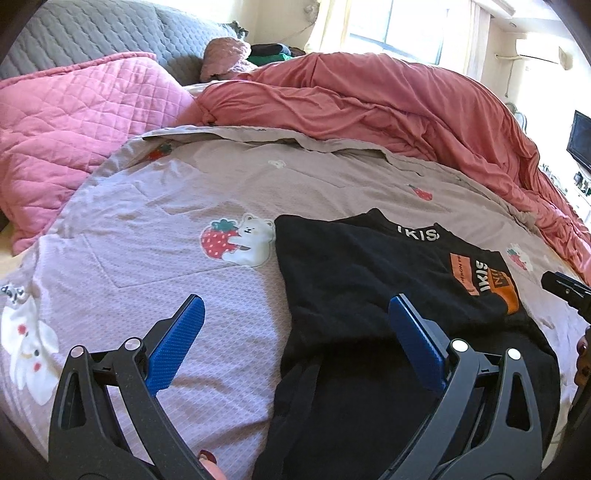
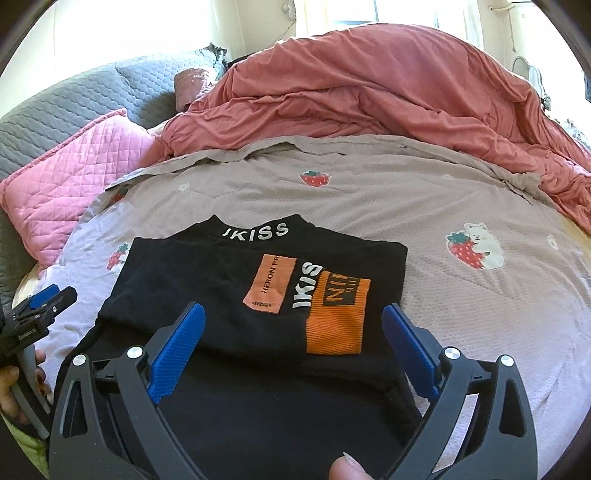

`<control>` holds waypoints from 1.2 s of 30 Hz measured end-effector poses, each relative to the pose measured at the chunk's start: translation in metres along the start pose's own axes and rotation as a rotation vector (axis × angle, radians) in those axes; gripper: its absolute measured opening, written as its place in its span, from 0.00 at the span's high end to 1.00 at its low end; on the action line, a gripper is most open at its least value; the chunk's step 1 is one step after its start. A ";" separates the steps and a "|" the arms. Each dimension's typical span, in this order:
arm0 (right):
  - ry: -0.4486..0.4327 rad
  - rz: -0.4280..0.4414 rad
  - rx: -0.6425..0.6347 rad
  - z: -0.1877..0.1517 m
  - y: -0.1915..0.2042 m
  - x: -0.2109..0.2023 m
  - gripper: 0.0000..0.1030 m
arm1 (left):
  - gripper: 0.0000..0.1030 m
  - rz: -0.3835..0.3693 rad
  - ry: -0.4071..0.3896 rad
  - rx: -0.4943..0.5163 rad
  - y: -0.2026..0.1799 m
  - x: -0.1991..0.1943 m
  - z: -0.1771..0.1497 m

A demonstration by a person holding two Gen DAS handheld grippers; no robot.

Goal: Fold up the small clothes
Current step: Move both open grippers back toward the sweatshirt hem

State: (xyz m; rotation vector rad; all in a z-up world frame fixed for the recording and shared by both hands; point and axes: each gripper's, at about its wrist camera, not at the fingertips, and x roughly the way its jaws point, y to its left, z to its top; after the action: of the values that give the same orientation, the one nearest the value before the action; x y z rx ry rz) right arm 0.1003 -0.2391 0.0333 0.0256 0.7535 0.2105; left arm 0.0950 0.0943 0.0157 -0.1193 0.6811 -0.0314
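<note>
The black shirt is lying flat on the bed, on a lilac bedspread printed with strawberries and bears. The garment is showing a white-lettered collar at its far end and two orange patches with white lettering on its chest. Its side portions are lying folded inward, so that the visible outline is forming a rough rectangle.

The left gripper is hovering over the near left edge of the shirt. Its blue fingers are standing wide apart and are gripping nothing: one is sitting above the bare bedspread, the other above the black fabric.

The right gripper is hovering over the near part of the shirt, just short of the orange patches. Its fingers are likewise standing wide apart, with the shirt lying between and below them and nothing clamped.

In the right wrist view, the left gripper is appearing at the left border, beside the shirt's edge, with a hand holding its handle. A fingertip is showing at the lower edge of each view.

Behind the shirt, a rumpled coral duvet is lying heaped across the far side of the bed. A pink quilted pillow is resting at the far left, against a grey quilted cover
</note>
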 end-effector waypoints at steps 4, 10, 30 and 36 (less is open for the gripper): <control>-0.011 -0.001 0.000 0.000 -0.001 -0.008 0.07 | 0.09 0.008 -0.004 0.001 0.000 -0.007 -0.002; -0.024 -0.002 0.004 -0.002 -0.003 -0.018 0.07 | 0.09 0.020 -0.009 0.012 0.000 -0.014 -0.004; 0.009 0.001 -0.011 -0.032 -0.010 -0.045 0.07 | 0.09 0.055 0.008 0.042 0.001 -0.043 -0.017; 0.036 0.003 -0.014 -0.046 -0.013 -0.050 0.07 | 0.09 0.068 0.023 0.037 0.006 -0.051 -0.024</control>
State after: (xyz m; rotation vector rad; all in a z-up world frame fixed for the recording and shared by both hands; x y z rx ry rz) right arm 0.0357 -0.2641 0.0319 0.0093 0.7876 0.2192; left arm 0.0405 0.1010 0.0282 -0.0605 0.7067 0.0196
